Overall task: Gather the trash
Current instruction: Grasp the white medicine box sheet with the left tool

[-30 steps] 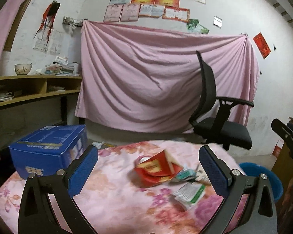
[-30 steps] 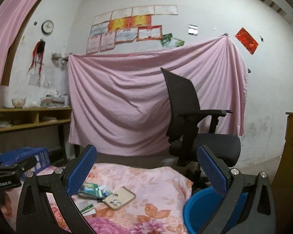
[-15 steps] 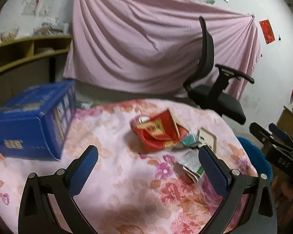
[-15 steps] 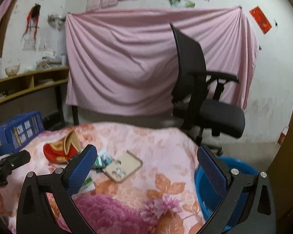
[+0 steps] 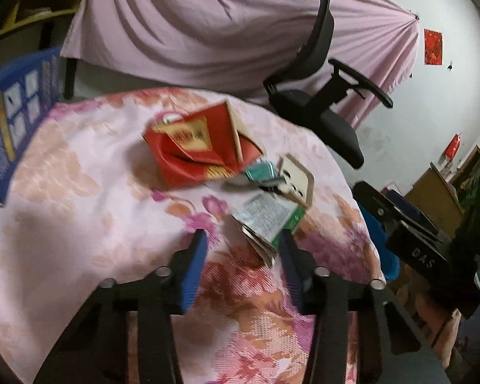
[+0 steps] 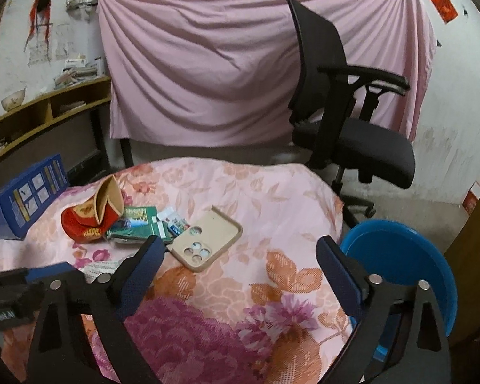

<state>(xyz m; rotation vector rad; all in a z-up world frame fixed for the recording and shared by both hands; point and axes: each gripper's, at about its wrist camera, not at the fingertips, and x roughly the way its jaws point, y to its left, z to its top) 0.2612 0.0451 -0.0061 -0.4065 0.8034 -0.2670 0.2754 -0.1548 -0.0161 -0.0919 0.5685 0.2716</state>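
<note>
Trash lies on the floral cloth of the round table (image 5: 80, 224): a crushed red carton (image 5: 195, 147), a green wrapper (image 5: 262, 172) and a white-green flattened pack (image 5: 268, 220). My left gripper (image 5: 243, 252) is half closed and empty, its right finger beside the white-green pack. My right gripper (image 6: 236, 265) is open and empty above the table's near side. In the right wrist view the red carton (image 6: 89, 220), green packs (image 6: 137, 224) and a beige phone case (image 6: 204, 240) lie ahead to the left. A blue bin (image 6: 403, 265) stands at the right.
A blue box (image 5: 12, 128) sits at the table's left edge, also in the right wrist view (image 6: 25, 198). The beige phone case (image 5: 296, 182) lies among the trash. A black office chair (image 6: 345, 105) stands behind the table before a pink sheet (image 6: 208, 64). Wooden shelves (image 6: 48, 108) are at left.
Both grippers have tilted down and moved closer over the table. My left gripper's jaws have narrowed from wide open to half closed near the white-green pack.
</note>
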